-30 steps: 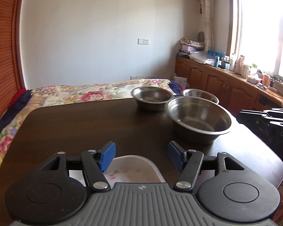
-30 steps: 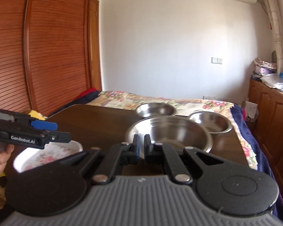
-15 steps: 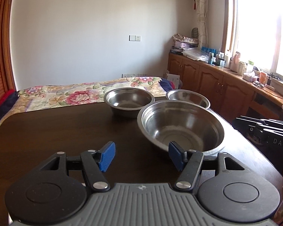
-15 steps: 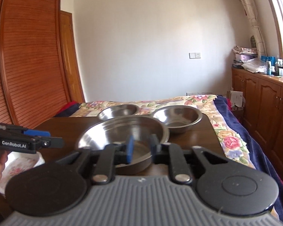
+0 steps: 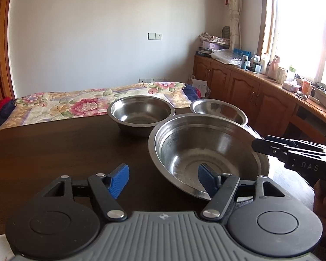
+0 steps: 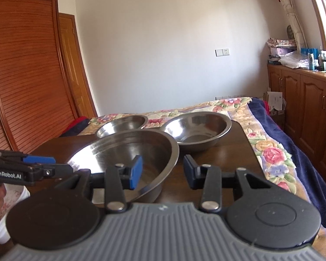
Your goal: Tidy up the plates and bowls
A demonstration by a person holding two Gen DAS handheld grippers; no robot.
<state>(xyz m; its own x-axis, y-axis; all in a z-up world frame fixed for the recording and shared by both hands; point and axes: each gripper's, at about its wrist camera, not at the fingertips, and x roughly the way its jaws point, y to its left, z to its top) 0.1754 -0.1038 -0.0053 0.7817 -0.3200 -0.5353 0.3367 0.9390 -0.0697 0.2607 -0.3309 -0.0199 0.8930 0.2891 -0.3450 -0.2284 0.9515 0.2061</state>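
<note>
- The large steel bowl (image 6: 128, 152) is straddled at its near right rim by the right tool (image 6: 162, 171), fingers apart, unclamped.
- The left tool (image 5: 163, 180) is held spread at the bowl's near left.

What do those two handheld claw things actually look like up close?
Both are black plastic with a ribbed grey base, two round black discs and silver rivets. Each gripper, left and right, ends in blue ribbed pads. White lettering on the sides reads "GenRobot.AI" and "DAS".
</note>
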